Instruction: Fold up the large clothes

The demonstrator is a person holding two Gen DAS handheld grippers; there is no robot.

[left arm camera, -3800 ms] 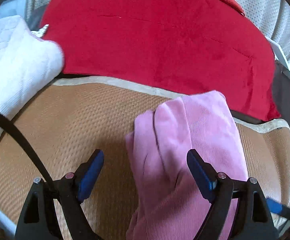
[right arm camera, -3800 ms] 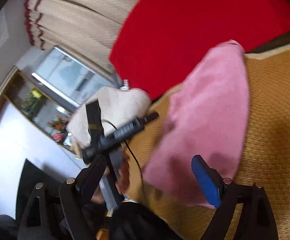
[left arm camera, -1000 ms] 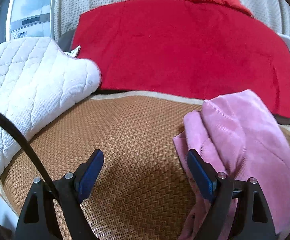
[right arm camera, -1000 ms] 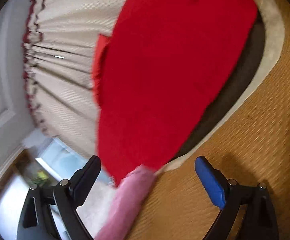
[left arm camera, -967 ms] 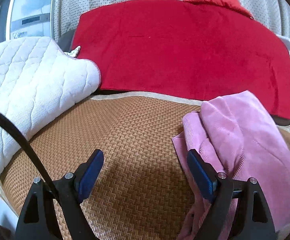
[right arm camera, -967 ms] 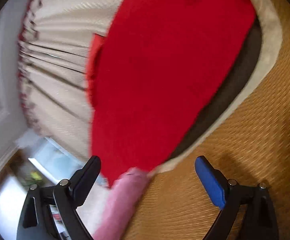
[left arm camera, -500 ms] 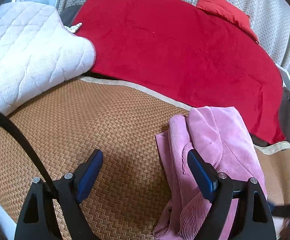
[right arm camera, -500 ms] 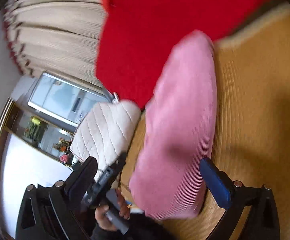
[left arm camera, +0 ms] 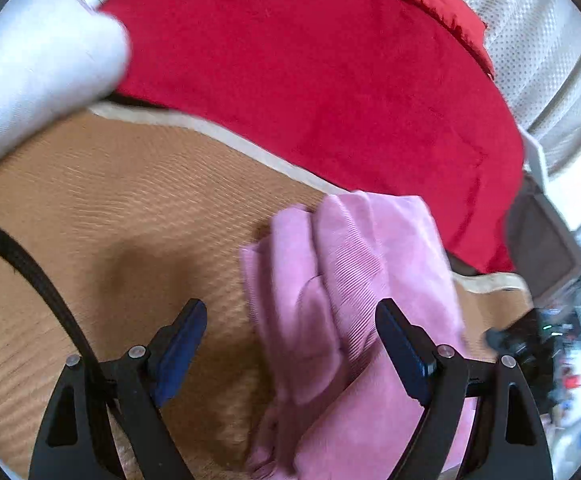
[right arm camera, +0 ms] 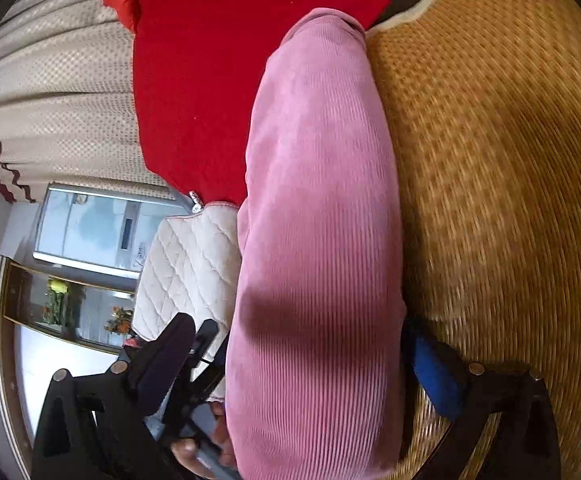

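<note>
Tongs left [left arm camera: 288, 342] and right [right arm camera: 302, 354] both spread apart around folded pink garment [left arm camera: 354, 300] on woven mat [left arm camera: 110, 208].

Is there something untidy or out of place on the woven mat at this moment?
Yes, slightly. The pink ribbed garment lies on the brown woven mat folded unevenly: its layers are offset, and one edge sticks out at the left side. Its far end touches the red blanket. Nothing looks damaged or spilled.
</note>
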